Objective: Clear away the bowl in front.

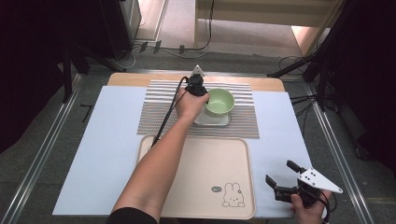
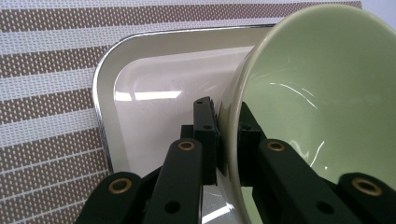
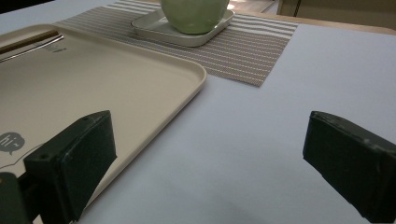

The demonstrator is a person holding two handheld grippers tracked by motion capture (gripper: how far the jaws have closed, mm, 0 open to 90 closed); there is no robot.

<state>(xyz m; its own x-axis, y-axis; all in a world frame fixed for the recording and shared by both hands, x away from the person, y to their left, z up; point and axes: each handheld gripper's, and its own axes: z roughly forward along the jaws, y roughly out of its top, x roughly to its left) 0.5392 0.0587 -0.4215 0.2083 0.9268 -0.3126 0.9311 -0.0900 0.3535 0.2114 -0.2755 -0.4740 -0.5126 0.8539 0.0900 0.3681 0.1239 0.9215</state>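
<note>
A pale green bowl (image 1: pixel 220 101) sits on a small white square plate (image 1: pixel 212 121) on the striped placemat (image 1: pixel 159 112). My left gripper (image 1: pixel 200 91) is shut on the bowl's left rim; in the left gripper view the bowl's wall (image 2: pixel 322 93) is pinched between the two jaws, above the plate (image 2: pixel 154 84). My right gripper (image 1: pixel 280 173) stands open over the blue table surface at the near right, with nothing between its jaws. In the right gripper view the bowl (image 3: pixel 194 14) and plate (image 3: pixel 163 29) are far off at the top.
A beige tray (image 1: pixel 205 186) with a rabbit drawing lies at the near centre; a utensil (image 3: pixel 28 44) rests on its far-left part in the right gripper view. The table's wooden far edge (image 1: pixel 130 79) lies beyond the placemat. Cables run over the floor behind.
</note>
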